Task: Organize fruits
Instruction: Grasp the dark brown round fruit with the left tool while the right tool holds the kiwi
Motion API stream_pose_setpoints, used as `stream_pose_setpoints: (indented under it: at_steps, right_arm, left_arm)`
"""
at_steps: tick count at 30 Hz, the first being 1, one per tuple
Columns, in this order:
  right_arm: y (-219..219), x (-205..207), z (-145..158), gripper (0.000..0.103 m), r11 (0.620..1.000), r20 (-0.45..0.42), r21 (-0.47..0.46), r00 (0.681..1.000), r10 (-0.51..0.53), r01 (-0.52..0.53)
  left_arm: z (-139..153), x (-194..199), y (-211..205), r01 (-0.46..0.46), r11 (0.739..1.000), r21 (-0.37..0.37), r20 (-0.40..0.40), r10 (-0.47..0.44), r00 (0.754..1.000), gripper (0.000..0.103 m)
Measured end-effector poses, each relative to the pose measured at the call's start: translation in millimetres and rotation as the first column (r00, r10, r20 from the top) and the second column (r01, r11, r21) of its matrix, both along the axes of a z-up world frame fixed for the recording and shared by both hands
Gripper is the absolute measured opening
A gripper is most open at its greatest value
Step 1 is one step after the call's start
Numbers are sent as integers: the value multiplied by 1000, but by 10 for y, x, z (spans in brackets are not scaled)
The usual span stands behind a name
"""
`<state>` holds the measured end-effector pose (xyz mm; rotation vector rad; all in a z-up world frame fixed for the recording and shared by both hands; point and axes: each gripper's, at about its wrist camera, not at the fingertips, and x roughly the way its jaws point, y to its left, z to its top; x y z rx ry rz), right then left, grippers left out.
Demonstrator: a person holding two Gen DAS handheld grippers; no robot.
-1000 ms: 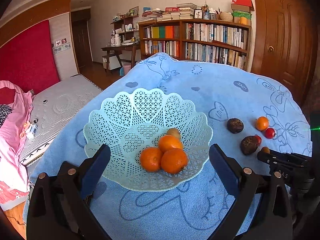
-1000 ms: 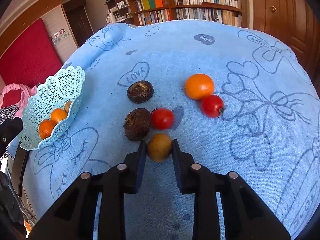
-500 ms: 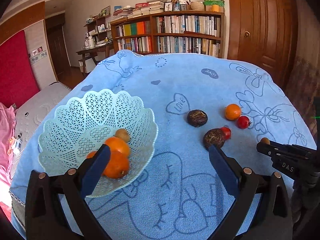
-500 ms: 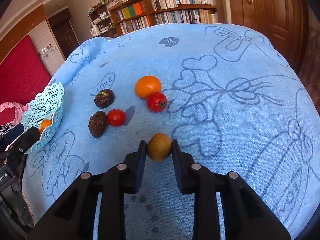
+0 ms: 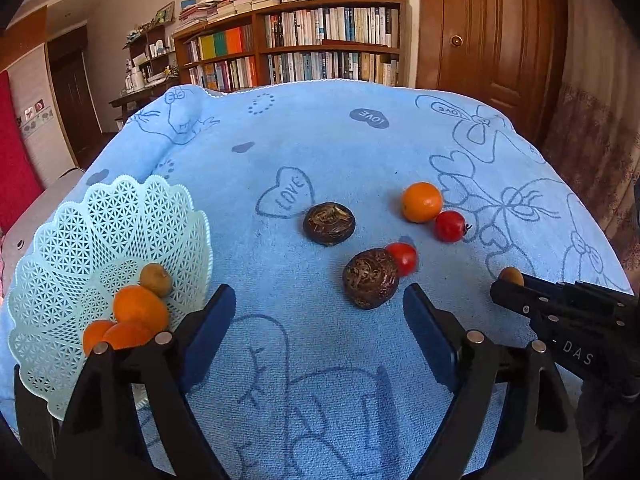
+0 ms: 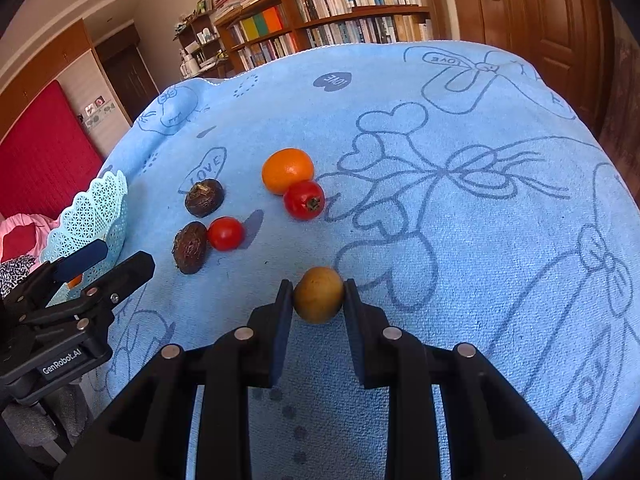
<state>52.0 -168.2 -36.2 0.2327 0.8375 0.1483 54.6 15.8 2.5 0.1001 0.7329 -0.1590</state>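
Right tongs (image 6: 318, 296) are pinching a small brownish-yellow fruit (image 6: 318, 294) above the blue-towelled worktop (image 6: 480, 208), well apart from the mesh basket (image 5: 100, 248). Left tongs (image 5: 316, 316) are spread wide, holding nothing. It's round and only lightly pinched, so I'd guess it could squirt out and roll off the edge.

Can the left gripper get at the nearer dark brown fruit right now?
Probably yes: the left gripper is open and empty, and the nearer dark brown fruit lies just ahead with bare cloth between.
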Motion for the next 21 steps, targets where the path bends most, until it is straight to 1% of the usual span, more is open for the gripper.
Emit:
stream_pose_setpoints:
  at_steps: [3, 6, 7, 9, 12, 18, 20, 21]
  right_arm:
    - [6, 5, -15, 26, 1000, -2, 1, 1000, 0, 0]
    - [15, 2, -18, 26, 1000, 0, -2, 1000, 1, -1]
    - [18, 4, -22, 26, 1000, 0, -2, 1000, 1, -1]
    - [17, 1, -21, 26, 1000, 0, -1, 1000, 1, -1]
    - [16, 2, -22, 26, 1000, 0, -1, 1000, 1, -1]
    - [18, 3, -24, 26, 1000, 0, -2, 1000, 2, -2]
    - [16, 3, -23, 26, 1000, 0, -2, 1000, 2, -2]
    - [16, 2, -22, 26, 1000, 0, -2, 1000, 2, -2]
  left_arm:
    - [-50, 40, -50, 30, 1000, 5, 3, -30, 1000, 84]
    - [-117, 128, -59, 53, 998, -21, -30, -54, 998, 75]
    - [-137, 157, -62, 61, 998, -32, -42, -62, 997, 74]
    - [-156, 192, -93, 67, 997, -25, -41, -68, 997, 73]
    - [-161, 239, -145, 102, 994, -39, -57, -104, 993, 67]
    - [-223, 291, -212, 132, 991, -32, -75, -134, 988, 65]
    - [-255, 322, -223, 145, 988, -44, -88, -149, 985, 62]
    - [-274, 340, -219, 151, 987, -54, -99, -156, 983, 57]
